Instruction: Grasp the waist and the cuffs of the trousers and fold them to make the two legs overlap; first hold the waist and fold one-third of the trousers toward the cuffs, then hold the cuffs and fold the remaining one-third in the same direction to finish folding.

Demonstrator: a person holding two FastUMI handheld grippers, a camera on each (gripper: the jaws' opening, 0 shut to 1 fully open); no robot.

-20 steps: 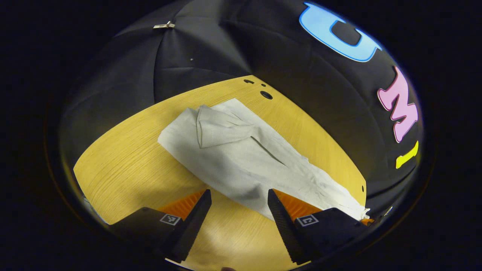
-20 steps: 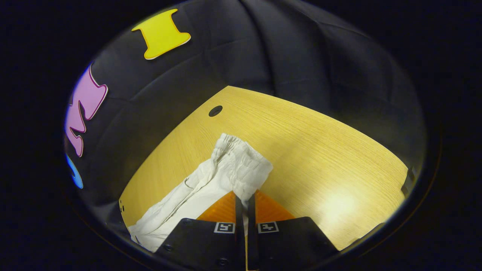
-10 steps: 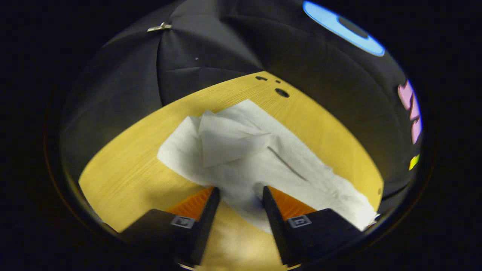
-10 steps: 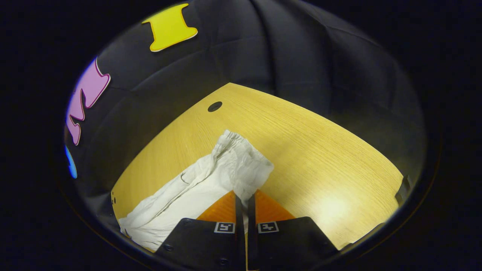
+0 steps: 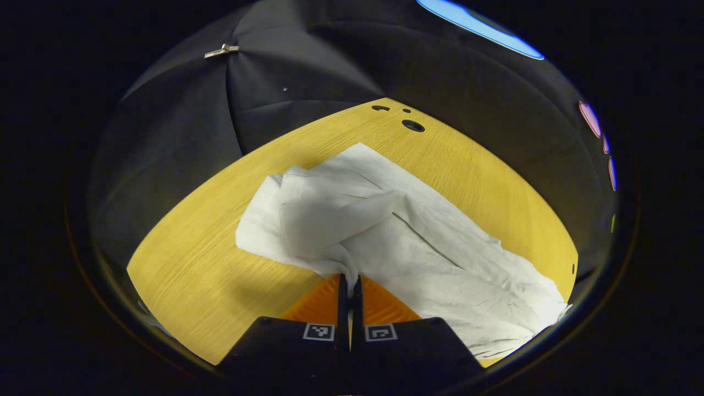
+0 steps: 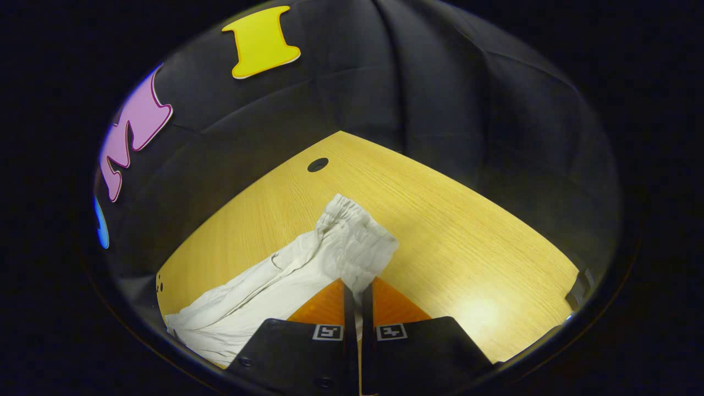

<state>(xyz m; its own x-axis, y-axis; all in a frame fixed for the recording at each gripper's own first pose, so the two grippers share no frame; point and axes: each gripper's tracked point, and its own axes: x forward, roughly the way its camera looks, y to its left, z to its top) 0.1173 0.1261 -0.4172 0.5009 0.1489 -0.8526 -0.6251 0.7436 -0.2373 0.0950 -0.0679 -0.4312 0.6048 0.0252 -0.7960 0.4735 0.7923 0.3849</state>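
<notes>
Both my claws are pinched closed on the wrinkled white trousers (image 5: 407, 247): left gripper (image 5: 349, 280) on a leg's edge, right gripper (image 6: 358, 286) on the gathered waist (image 6: 357, 234), over the wood-grain table (image 5: 209, 275).

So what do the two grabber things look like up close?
The left gripper and the right gripper look alike: each has a dark, blocky body with two long, flat fingers that taper forward. Each finger base carries a small square black-and-white marker. No cables or sleeves are visible.
</notes>
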